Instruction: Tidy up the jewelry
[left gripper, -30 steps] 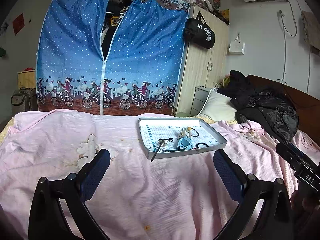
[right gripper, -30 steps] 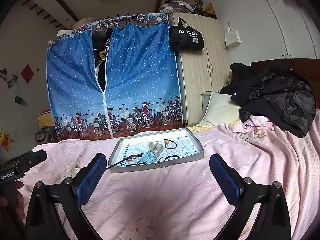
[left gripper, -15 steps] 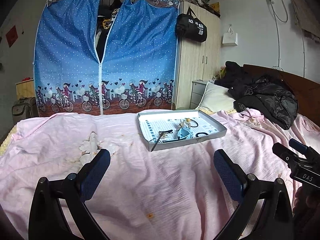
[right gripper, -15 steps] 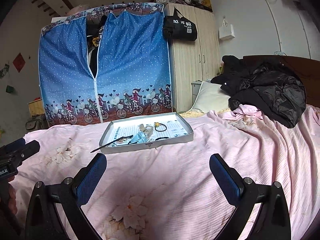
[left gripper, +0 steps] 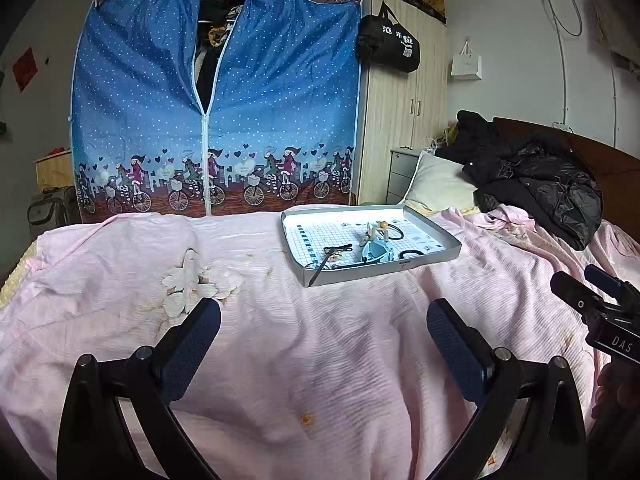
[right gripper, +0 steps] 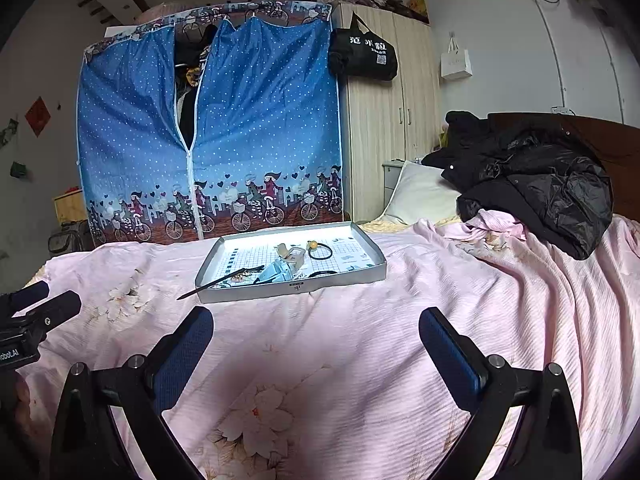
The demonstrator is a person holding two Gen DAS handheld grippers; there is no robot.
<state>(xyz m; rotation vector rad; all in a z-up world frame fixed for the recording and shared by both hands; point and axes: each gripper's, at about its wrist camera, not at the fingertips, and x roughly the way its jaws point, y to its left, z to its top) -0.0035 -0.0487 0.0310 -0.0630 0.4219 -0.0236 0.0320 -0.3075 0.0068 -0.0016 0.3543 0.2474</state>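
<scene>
Black gripper frames, blue-padded jaws, silver screws

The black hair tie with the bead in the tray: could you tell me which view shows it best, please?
The right wrist view: the hair tie shows as a whole loop in the tray. The left wrist view has it partly behind other pieces.

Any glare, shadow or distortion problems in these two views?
Left wrist: tray floor glares white at the far edge, room lines bow, corners vignetted. Right wrist: same tray glare, dark shadow on the bedspread between the hand-held gripper fingers.
</scene>
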